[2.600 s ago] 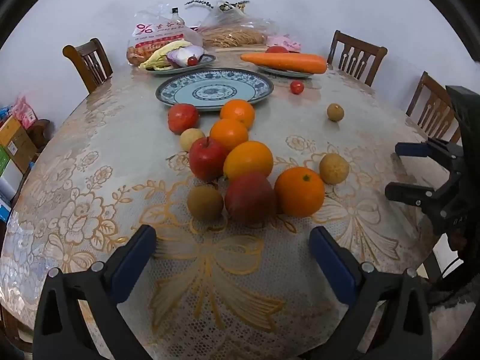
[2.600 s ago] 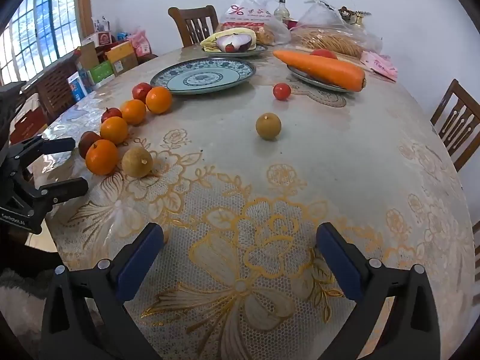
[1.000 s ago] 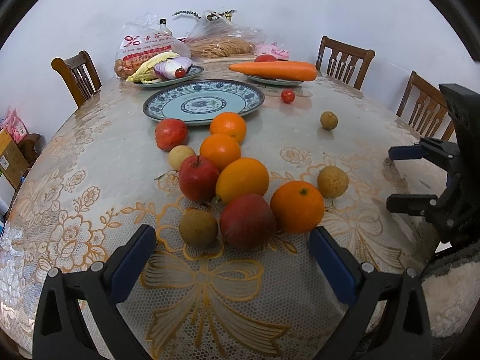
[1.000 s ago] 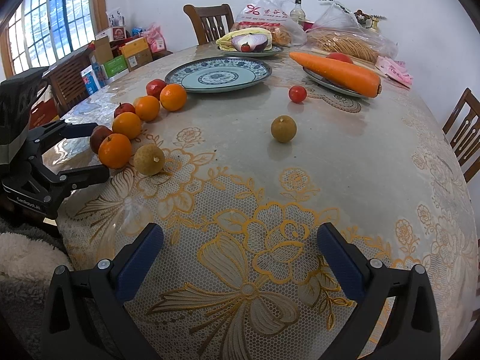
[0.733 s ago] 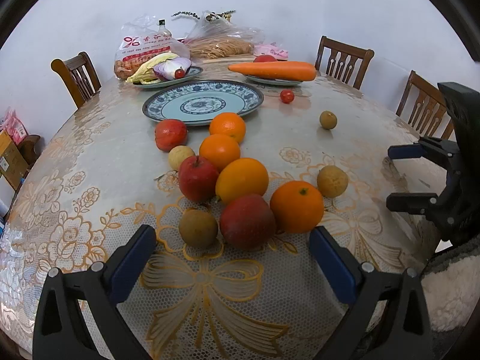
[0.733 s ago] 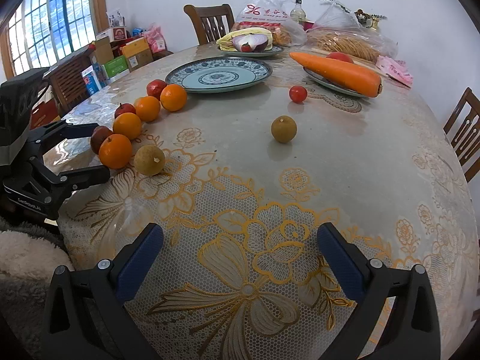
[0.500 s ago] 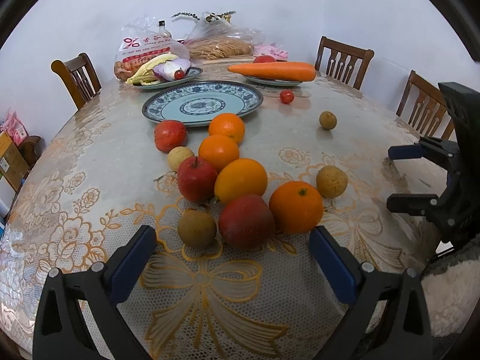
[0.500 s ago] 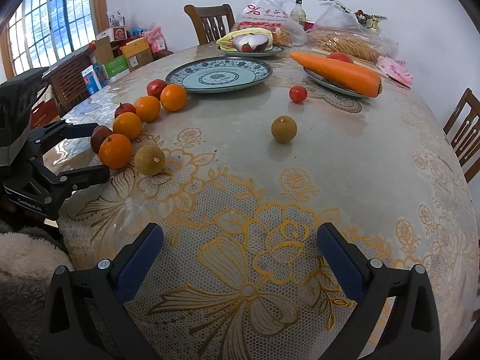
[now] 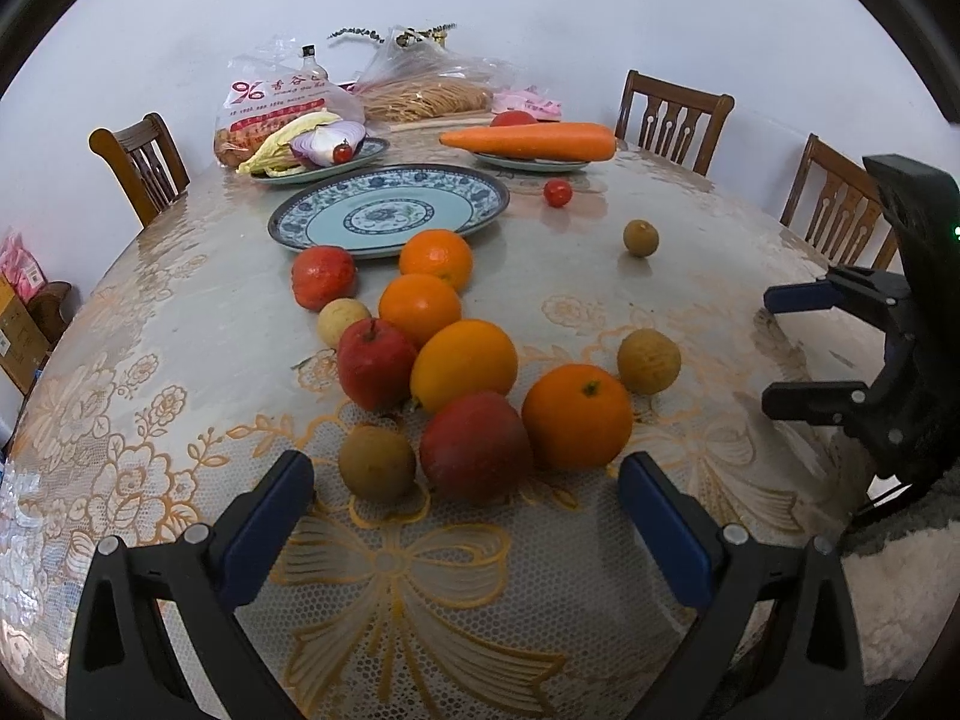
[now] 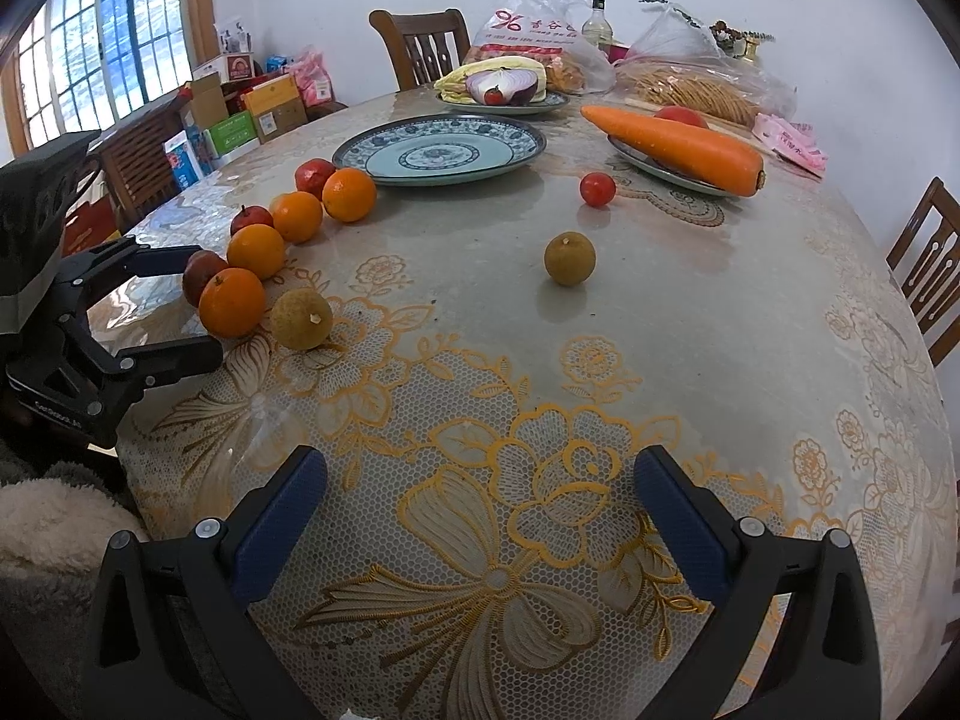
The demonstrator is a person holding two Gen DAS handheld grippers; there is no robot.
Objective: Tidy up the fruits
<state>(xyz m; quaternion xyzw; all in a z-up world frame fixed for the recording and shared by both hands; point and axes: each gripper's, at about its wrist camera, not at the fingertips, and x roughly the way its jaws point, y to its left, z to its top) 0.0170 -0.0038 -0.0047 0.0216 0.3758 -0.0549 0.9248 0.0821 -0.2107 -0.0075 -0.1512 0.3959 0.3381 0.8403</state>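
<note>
Since the earliest frames the left tongs (image 9: 465, 531) have edged closer to the fruit cluster (image 9: 462, 360), which looms larger.

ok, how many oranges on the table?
4, in a loose line: round orange at the blue patterned plate's rim, next, larger one, nearest by the left fingers. None apparently hidden.

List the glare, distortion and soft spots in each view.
Left wrist view: fisheye bends the table edge and chairs, dark corners, sheen on the cover near the tomato, fruit sharp. Right wrist view: same bending, bright window at left, its reflection glaring on the cover beside the oranges.
</note>
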